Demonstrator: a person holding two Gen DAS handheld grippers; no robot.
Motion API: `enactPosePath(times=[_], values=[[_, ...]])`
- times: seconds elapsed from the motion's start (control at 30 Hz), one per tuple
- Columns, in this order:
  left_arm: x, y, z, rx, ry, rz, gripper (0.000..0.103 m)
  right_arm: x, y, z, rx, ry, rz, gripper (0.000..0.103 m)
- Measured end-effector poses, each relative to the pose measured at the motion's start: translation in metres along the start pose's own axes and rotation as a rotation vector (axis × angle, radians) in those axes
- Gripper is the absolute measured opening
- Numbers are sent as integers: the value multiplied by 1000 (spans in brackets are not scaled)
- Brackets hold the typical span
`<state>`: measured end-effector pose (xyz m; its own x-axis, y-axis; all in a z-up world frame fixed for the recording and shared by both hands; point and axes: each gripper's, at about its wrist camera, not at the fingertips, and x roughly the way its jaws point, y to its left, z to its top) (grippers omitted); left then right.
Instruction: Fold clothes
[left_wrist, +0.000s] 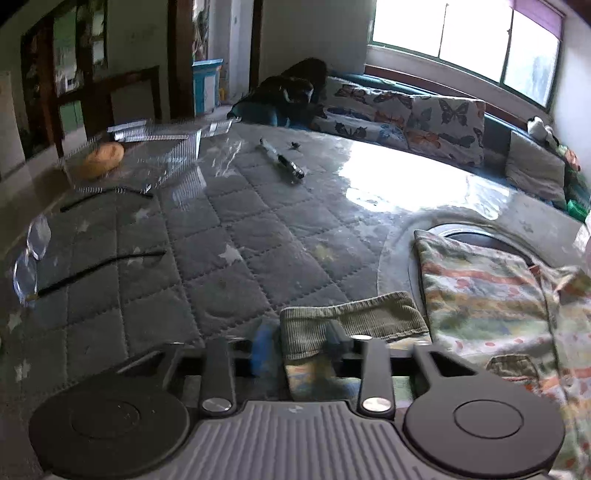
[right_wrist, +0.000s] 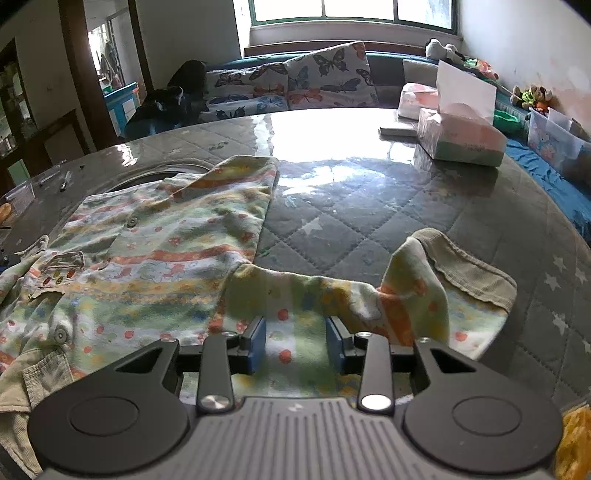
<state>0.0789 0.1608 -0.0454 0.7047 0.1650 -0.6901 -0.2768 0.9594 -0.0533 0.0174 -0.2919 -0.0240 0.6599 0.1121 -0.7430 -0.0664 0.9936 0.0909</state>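
Note:
A child's pastel striped top (left_wrist: 480, 295) (right_wrist: 147, 258) with olive ribbed cuffs lies spread on the quilted grey table cover (left_wrist: 221, 229). In the left wrist view one sleeve's cuff (left_wrist: 354, 314) lies between the fingers of my left gripper (left_wrist: 299, 343), which is open, with a gap between the blue left pad (left_wrist: 262, 347) and the cloth. My right gripper (right_wrist: 295, 343) is open low over the other sleeve. That sleeve runs out to the right and ends in a crumpled cuff (right_wrist: 472, 273).
On the left side of the table are a pair of glasses (left_wrist: 33, 254), a pen (left_wrist: 282, 160) and a clear plastic box holding a bun (left_wrist: 105, 158). A tissue box (right_wrist: 461, 136) stands at the far right. A sofa with butterfly cushions (left_wrist: 424, 122) runs behind the table.

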Motion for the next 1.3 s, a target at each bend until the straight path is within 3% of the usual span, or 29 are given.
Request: enactPosePath(times=[0.07,0.23,0.53,0.7,1.17,1.3], values=[[-4,3,1,-16,-14,4,6,0,0,0,1,1,-2,36],[-27,20,3,-63,-83,43,3,0,-3,0,6,-2,-5,36],[-79,64,-6,-92,-203,200,3,1,-4,0,14,-8,-2,36],[-80,81,-29,-67,-153,317,3,1,-4,-2,9,-7,-6,36],[-59,89,-34,-68,-96,378,3,-4,-19,0,36,-19,-54,36],[-54,90,-36,-64,-80,387,3,-14,-27,5,49,-66,-79,36]])
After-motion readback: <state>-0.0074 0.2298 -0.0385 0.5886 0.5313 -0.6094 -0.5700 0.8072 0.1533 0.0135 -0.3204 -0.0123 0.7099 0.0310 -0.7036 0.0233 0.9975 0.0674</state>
